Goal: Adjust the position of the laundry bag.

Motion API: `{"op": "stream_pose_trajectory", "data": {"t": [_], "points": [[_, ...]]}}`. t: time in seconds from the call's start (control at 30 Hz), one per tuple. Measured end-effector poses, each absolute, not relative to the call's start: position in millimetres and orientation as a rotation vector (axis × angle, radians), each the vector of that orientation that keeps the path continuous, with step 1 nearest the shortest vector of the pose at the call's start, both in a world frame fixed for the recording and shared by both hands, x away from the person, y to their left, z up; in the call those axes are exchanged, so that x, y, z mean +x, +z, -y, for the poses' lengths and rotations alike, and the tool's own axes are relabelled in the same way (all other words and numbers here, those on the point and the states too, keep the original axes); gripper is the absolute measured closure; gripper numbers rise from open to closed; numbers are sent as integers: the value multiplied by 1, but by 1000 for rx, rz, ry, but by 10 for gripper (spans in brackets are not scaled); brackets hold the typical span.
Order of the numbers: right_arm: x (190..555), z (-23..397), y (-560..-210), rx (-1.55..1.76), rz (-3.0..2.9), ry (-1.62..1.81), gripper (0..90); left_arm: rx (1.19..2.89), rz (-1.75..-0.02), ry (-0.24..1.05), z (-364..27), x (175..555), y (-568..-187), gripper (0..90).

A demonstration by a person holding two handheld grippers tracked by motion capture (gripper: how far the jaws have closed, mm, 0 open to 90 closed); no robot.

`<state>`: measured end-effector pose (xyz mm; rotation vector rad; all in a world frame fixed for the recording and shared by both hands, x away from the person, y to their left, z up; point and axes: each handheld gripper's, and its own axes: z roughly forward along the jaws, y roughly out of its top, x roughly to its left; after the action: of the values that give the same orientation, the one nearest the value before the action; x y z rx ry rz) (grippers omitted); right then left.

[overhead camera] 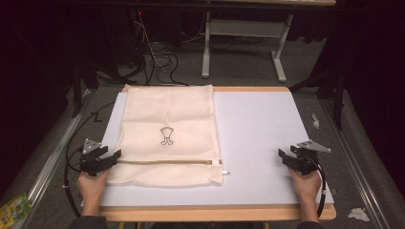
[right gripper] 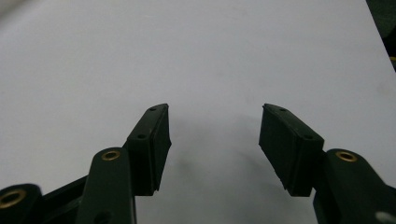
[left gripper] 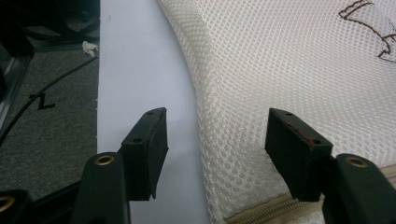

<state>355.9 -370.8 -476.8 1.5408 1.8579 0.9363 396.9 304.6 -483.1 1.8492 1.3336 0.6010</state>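
Note:
A cream mesh laundry bag [overhead camera: 167, 136] with a small black printed figure lies flat on the left half of the white board [overhead camera: 258, 129]; its zipper [overhead camera: 167, 162] runs across near the front edge. My left gripper [overhead camera: 116, 155] hovers at the bag's front left corner, jaws open, with the bag's left edge [left gripper: 205, 140] and bare board between them. At the board's right edge my right gripper [overhead camera: 281, 153] is open over bare white surface [right gripper: 215, 70], nothing between its jaws.
The board rests on a wooden table [overhead camera: 215, 213]. Grey carpet, cables [overhead camera: 157, 59] and a white desk frame [overhead camera: 243, 33] lie beyond. A green packet [overhead camera: 14, 207] lies on the floor at front left, paper scraps [overhead camera: 358, 213] at right.

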Motion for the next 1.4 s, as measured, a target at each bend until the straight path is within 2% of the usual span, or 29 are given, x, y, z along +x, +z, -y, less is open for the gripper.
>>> {"op": "stream_pose_trajectory", "data": {"t": [0.17, 0.33, 0.73, 1.1, 1.23, 1.4], "points": [[356, 370, -477, 1545, -1859, 934, 438, 1856, -1320, 619, -303, 396, -483, 367], [359, 372, -478, 1589, -1846, 905, 399, 1840, -1325, 607, -305, 396, -483, 331], [359, 376, -475, 1602, -1825, 956, 441, 1855, -1311, 600, -304, 396, -482, 349], [358, 356, -471, 1513, -1859, 1005, 402, 1849, -1273, 594, -297, 392, -473, 338], [354, 349, -470, 1538, -1846, 1062, 435, 1871, -1288, 496, -296, 394, -473, 384], [355, 338, -469, 1533, -1876, 1063, 441, 1877, -1285, 492, -295, 393, -468, 386]]}}
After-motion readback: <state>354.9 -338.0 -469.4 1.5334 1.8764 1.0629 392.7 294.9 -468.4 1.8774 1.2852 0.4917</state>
